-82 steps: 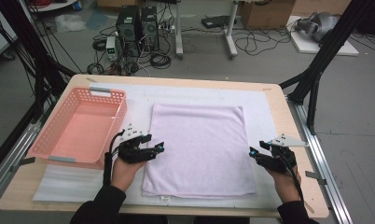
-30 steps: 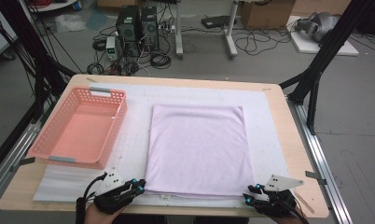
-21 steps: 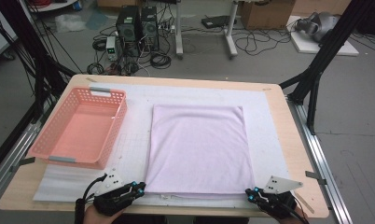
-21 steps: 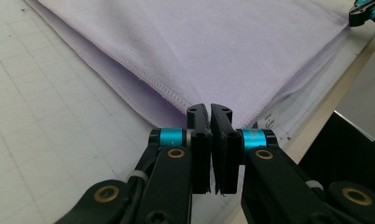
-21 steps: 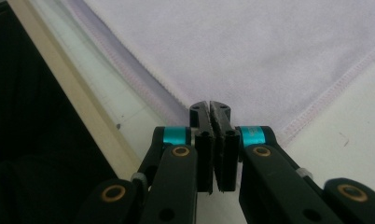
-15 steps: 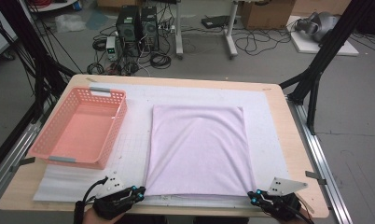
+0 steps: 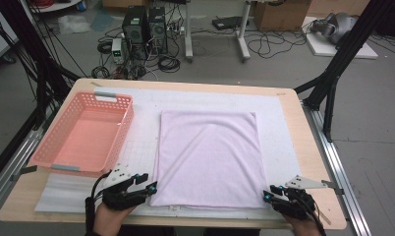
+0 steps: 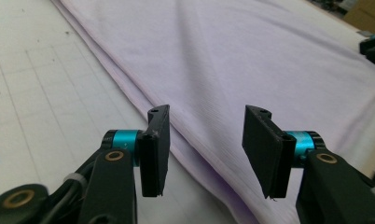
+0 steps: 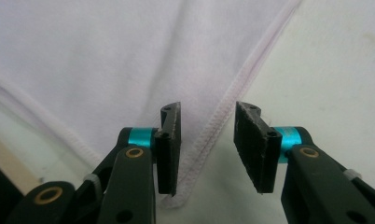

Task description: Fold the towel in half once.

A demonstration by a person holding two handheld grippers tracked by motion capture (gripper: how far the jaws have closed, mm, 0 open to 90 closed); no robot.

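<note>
Lavender towel (image 7: 208,157) lies flat mid-table on white mat (image 7: 146,142), pink basket (image 7: 82,135) well apart at its left; left gripper (image 7: 149,188) and right gripper (image 7: 267,196) sit at towel's two near corners, both w/ jaws apart and holding nothing. Judged step: pinch near corners; right gripper view shows jaws straddling stitched hem (image 9: 213,126) just short of corner tip, so go lower and take all layers; left jaws bracket the layered side edge (image 8: 195,144). Room ahead over towel is open; table's near edge close behind hands.
</note>
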